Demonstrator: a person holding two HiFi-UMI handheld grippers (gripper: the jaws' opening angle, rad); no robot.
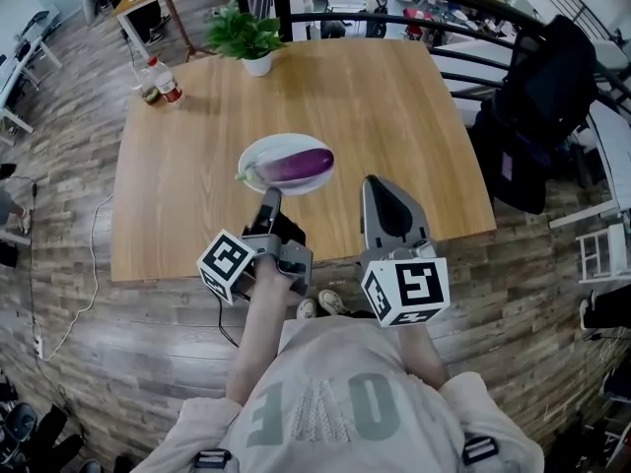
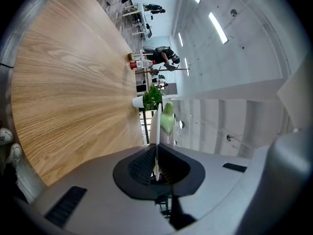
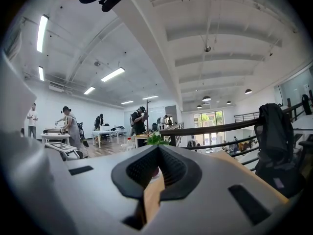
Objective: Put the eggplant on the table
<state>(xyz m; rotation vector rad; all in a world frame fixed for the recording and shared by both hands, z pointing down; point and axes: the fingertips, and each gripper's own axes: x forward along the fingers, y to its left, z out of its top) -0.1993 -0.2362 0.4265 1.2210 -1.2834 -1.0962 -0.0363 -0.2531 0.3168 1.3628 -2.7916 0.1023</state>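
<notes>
A purple eggplant point(image 1: 296, 166) with a green stem lies on a white plate point(image 1: 258, 151) near the front of the wooden table point(image 1: 394, 106). My left gripper point(image 1: 268, 197) is shut on the plate's near rim. In the left gripper view the plate point(image 2: 153, 126) shows edge-on between the pads point(image 2: 142, 165), with the eggplant's green stem point(image 2: 167, 117) beyond it and my left gripper point(image 2: 156, 163) closed around the rim. My right gripper point(image 1: 371, 180) hovers over the table to the right of the plate, shut with nothing in it; in its own view my right gripper point(image 3: 155, 173) shows only tabletop point(image 3: 234, 163) past the tips.
A potted plant point(image 1: 246, 37) stands at the table's far edge and two bottles point(image 1: 163, 82) at the far left corner. A black jacket point(image 1: 547, 106) hangs by the dark railing to the right. The person's shoes point(image 1: 320, 305) show under the near edge.
</notes>
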